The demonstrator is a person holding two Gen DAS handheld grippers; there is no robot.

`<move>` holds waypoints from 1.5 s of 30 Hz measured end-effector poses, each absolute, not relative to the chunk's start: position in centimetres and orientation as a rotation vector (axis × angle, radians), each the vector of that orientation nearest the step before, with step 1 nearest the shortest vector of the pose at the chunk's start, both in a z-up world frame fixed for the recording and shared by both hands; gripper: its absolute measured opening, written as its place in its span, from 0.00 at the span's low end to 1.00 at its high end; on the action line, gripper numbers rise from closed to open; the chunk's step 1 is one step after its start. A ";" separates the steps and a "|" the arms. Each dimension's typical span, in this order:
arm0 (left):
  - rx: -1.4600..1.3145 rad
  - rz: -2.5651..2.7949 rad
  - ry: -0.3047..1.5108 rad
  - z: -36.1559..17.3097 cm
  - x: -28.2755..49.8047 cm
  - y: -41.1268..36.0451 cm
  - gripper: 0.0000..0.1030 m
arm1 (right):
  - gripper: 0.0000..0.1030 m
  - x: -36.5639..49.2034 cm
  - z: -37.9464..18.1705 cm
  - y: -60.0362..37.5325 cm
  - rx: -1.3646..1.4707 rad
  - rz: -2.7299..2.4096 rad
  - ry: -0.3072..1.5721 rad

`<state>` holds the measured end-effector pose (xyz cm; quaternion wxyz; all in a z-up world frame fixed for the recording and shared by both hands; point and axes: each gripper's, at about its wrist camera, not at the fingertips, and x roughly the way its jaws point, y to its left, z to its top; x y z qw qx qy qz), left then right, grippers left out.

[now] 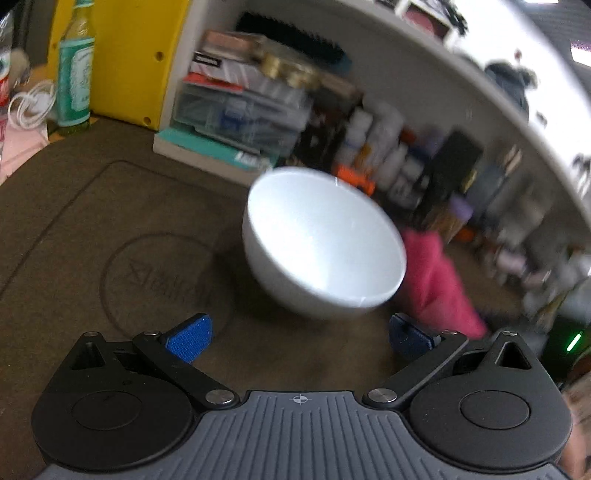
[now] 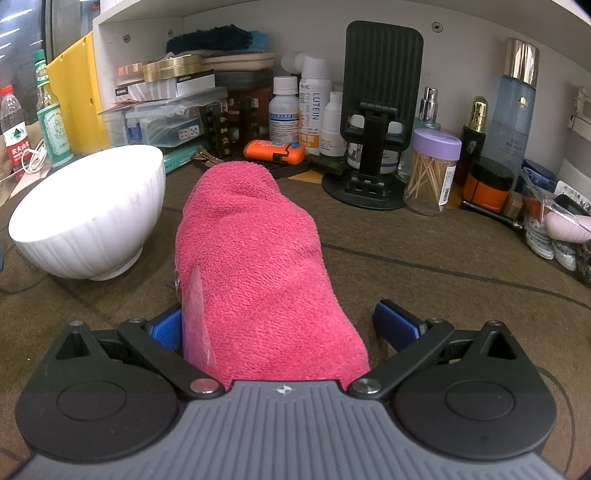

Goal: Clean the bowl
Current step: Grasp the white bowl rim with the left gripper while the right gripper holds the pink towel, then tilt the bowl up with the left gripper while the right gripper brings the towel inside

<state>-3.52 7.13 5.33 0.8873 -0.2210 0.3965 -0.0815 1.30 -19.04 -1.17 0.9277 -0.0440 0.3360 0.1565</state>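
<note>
A brown desk mat (image 2: 424,258) covers the work surface, stamped with line markings and a circular logo. Along its far edge runs a white shelf unit (image 2: 140,18) crowded with boxes, bottles and jars.

On the mat lies a pink terry towel (image 2: 255,258), rolled into a thick bundle. Its long axis runs away from the right gripper (image 2: 284,328) toward the shelf, the near end reaching back between the blue finger pads (image 2: 166,330). The right gripper's jaws are spread, one on each side of the bundle; the left pad sits just beside the cloth, the right pad stands clear of it.

Just left of the towel stands the white bowl (image 2: 92,214), upright on its foot, its outer wall finely ribbed, its mouth facing up. In the blurred left wrist view the bowl (image 1: 325,243) looks smooth, glossy and empty inside, and sits ahead of the left gripper (image 1: 299,339), whose jaws are spread wide and hold nothing.

Behind the towel stand a black phone stand (image 2: 373,158), a toothpick jar with a lilac lid (image 2: 432,173) and an orange tube (image 2: 275,151). A green glass bottle (image 2: 51,122) stands beyond the bowl, at the far left.
</note>
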 end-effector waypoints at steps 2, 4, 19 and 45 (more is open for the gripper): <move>-0.477 -0.139 0.835 5.2 -2.0 7.1 0.97 | 1.00 1.3 -1.2 -19.0 -0.091 0.320 0.686; -0.486 -0.093 0.872 4.5 -0.3 6.9 0.80 | 1.00 1.4 -1.2 -18.8 -0.095 0.319 0.687; -0.310 -0.064 0.797 2.7 0.6 4.2 0.20 | 0.27 0.8 -0.8 -21.8 0.055 0.445 0.627; 0.372 -0.078 0.599 1.4 -4.5 -4.0 0.32 | 0.29 1.8 -0.7 -23.4 0.476 0.817 0.969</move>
